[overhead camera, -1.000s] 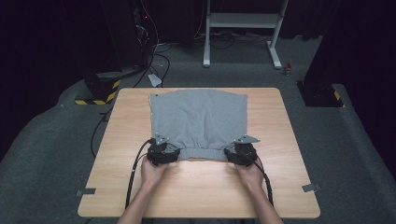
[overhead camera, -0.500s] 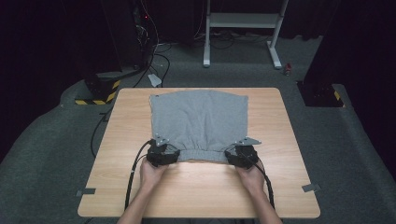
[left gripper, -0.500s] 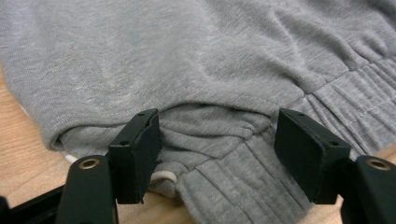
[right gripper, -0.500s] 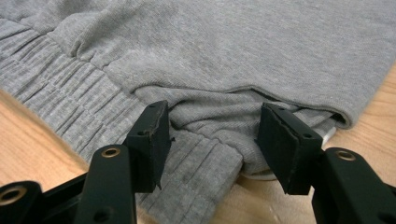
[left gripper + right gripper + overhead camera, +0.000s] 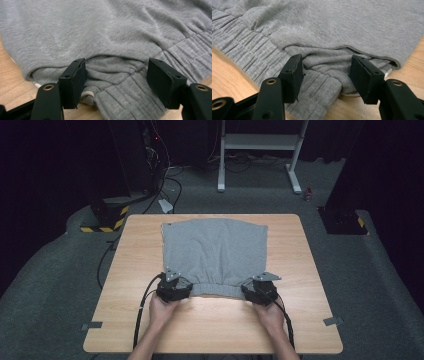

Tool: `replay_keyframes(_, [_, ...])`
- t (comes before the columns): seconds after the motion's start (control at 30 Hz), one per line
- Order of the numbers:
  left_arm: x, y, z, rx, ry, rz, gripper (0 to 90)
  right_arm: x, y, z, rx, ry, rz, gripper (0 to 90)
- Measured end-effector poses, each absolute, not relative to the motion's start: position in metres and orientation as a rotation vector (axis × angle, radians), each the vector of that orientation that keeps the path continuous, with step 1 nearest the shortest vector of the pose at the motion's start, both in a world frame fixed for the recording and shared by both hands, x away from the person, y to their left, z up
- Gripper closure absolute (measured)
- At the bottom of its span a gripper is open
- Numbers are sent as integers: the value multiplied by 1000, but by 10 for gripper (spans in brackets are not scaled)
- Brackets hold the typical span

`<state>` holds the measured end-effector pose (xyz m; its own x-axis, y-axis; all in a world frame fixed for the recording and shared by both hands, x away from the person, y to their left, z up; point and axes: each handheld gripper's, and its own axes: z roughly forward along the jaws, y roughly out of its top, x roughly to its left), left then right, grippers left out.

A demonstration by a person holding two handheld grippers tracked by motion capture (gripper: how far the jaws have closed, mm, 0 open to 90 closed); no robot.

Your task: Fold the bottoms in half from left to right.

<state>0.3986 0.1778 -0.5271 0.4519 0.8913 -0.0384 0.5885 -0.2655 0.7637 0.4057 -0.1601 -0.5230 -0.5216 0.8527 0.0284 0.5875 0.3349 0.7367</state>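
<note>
Wood-grain table | grey fleece garment, ribbed hem | left gripper, right gripper: jaws open, straddling bunched corners

- A grey garment is seen spread on a wooden table.
- Its bunched, ribbed corner is flanked by the left gripper, jaws set apart, fabric between them.

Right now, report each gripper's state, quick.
Left gripper: open, jaws astride the near left corner of the grey garment, not pinching it.
Right gripper: open, jaws astride the garment's near right corner, not clamped.
</note>
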Motion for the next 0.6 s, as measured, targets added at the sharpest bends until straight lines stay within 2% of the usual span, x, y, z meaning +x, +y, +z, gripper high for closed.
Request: replay_keyframes(0.6, [377,174,-527,1991,1206,519,324,386,-165,-522,1267,2253,1001,437])
